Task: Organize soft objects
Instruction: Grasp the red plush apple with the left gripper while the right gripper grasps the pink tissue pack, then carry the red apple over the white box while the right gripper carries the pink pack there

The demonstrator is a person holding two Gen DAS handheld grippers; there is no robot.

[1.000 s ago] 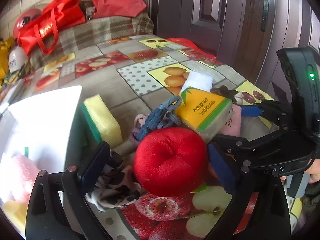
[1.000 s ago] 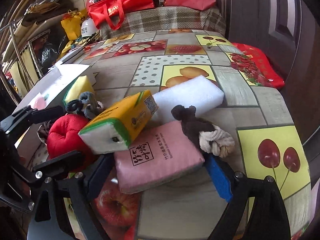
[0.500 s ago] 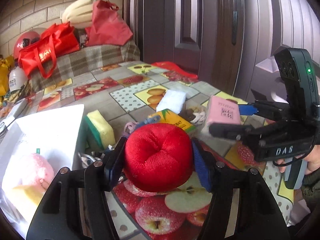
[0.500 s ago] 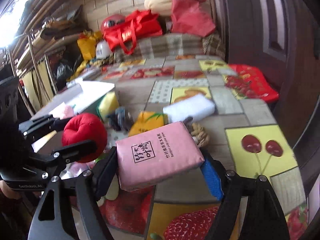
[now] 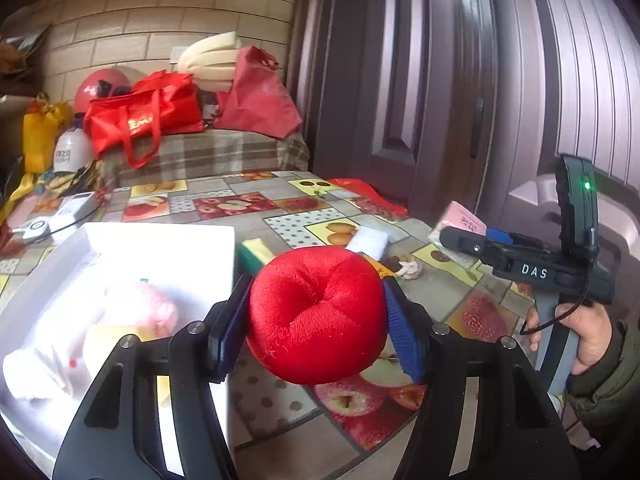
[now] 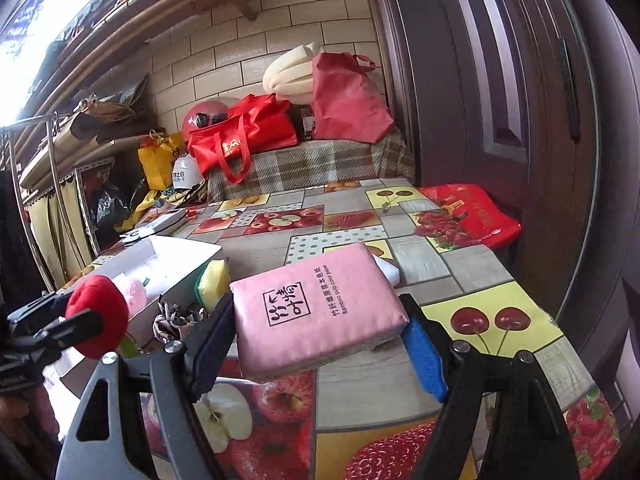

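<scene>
Both of my grippers have come up off the pile since a second ago, when the red plush ball (image 5: 318, 314) sat on the table between wide-spread left fingers and the pink tissue pack (image 6: 316, 312) lay flat among the other things. Now the left gripper (image 5: 316, 320) is clamped on the ball, its blue pads pressing both sides, and holds it clear above the table, just beside the near corner of the white box (image 5: 160, 248). My right gripper (image 6: 320, 332) is clamped on the tissue pack by its two side edges and holds it tilted above the tablecloth. I cannot make out much inside the box: it is washed out by glare, with something pink and fluffy (image 5: 140, 308) and a pale yellow shape barely readable. Behind the ball, the yellow-green sponge (image 6: 214, 280) and the white foam block (image 5: 368, 240) are mostly covered; a small brown and white knotted thing (image 5: 404, 268) peeks out to the ball's right. Under it all is a fruit-print tablecloth (image 6: 472, 264). Beyond it stand a plaid-covered bench with red bags (image 6: 244, 136), a tiled wall and a dark door (image 6: 500, 80) at the right. A hand (image 5: 584, 332) in a green sleeve grips the right tool's handle.
</scene>
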